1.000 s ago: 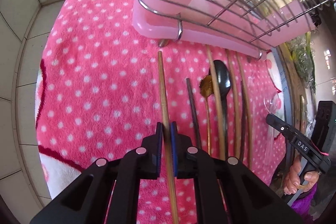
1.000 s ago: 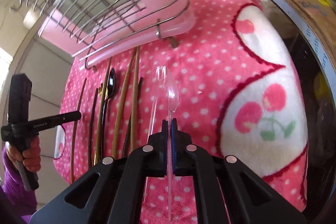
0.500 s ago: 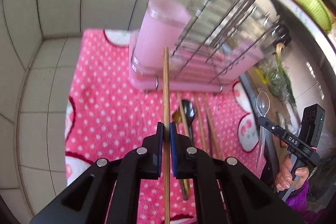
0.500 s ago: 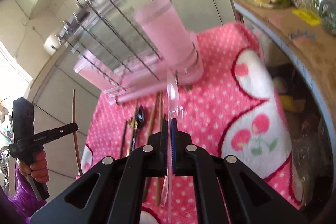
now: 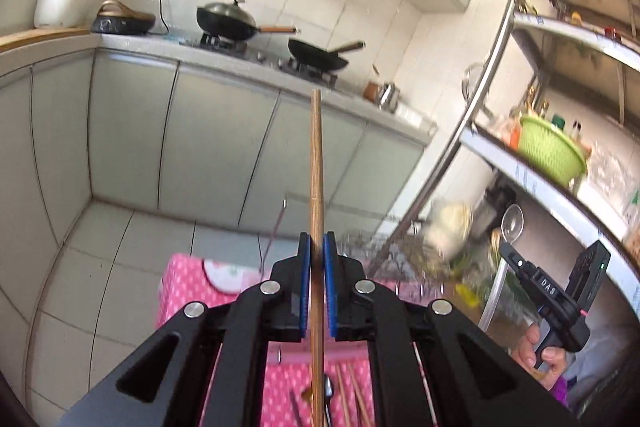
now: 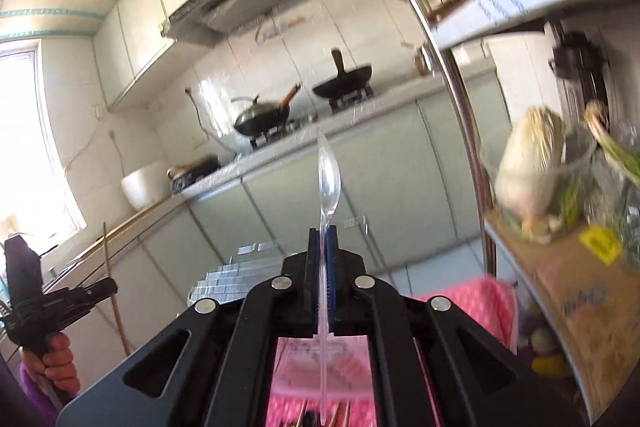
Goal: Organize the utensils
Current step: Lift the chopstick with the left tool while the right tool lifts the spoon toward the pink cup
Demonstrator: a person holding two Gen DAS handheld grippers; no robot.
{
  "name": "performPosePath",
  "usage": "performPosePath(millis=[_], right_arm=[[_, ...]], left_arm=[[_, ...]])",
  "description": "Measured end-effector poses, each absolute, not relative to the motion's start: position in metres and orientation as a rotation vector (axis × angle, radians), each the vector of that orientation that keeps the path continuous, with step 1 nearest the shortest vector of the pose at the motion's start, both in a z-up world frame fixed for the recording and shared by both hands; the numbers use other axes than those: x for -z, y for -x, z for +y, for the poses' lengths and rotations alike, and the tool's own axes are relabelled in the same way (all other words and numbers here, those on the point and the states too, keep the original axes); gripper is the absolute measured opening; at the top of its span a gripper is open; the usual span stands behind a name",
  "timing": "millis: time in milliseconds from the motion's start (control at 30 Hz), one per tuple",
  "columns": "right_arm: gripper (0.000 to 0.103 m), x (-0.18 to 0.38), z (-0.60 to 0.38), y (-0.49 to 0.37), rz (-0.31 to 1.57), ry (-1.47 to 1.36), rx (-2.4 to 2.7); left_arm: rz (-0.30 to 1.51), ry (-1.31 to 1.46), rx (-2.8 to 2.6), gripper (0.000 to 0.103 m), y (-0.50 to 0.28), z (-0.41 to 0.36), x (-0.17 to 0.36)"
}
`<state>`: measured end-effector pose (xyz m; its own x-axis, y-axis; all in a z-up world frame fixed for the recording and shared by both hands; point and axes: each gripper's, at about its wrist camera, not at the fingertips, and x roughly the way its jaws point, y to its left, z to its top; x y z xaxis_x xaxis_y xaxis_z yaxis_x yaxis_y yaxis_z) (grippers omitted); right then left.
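Observation:
My left gripper (image 5: 316,247) is shut on a wooden chopstick (image 5: 316,155), held upright and high above the pink dotted cloth (image 5: 180,287). My right gripper (image 6: 322,235) is shut on a clear plastic spoon (image 6: 328,175), bowl upward. The right gripper and its spoon (image 5: 512,223) also show in the left wrist view at the right. The left gripper with its chopstick (image 6: 110,275) shows at the left of the right wrist view. More chopsticks and a dark spoon (image 5: 344,399) lie on the cloth below. The wire drying rack (image 6: 228,279) is mostly hidden behind my fingers.
Grey kitchen cabinets (image 5: 224,143) and a stove with two black woks (image 5: 228,19) stand ahead. A steel shelf unit (image 5: 480,115) with a green basket (image 5: 552,155) and vegetables (image 6: 528,175) stands at the right. A cardboard box (image 6: 580,303) sits on its lower shelf.
Both grippers have lifted off the cloth with the chopstick and the spoon and tilted up. The view has swung from the cloth and rack to the kitchen cabinets.

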<state>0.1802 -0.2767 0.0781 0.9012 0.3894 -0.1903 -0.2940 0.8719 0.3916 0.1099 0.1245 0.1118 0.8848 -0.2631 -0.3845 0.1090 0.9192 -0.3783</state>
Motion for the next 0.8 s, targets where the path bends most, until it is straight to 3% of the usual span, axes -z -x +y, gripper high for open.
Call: performPosePath(millis=[300,600,800], right_arm=[[0.003,-0.074,-0.270,-0.241,0.201,-0.300,-0.316],[0.003,-0.029,-0.262,-0.257,0.264,-0.300,-0.321],[0.003,-0.005,-0.265,-0.246,0.360,-0.317,-0.319]], left_arm=[[0.291,0.371,0.091,0.006,-0.164,0.135,-0.133],[0.234,0.277,0.049,0.006,-0.206,0.111,-0.097],[0.332,0.247,0.077,0.006,-0.207,0.100,-0.056]])
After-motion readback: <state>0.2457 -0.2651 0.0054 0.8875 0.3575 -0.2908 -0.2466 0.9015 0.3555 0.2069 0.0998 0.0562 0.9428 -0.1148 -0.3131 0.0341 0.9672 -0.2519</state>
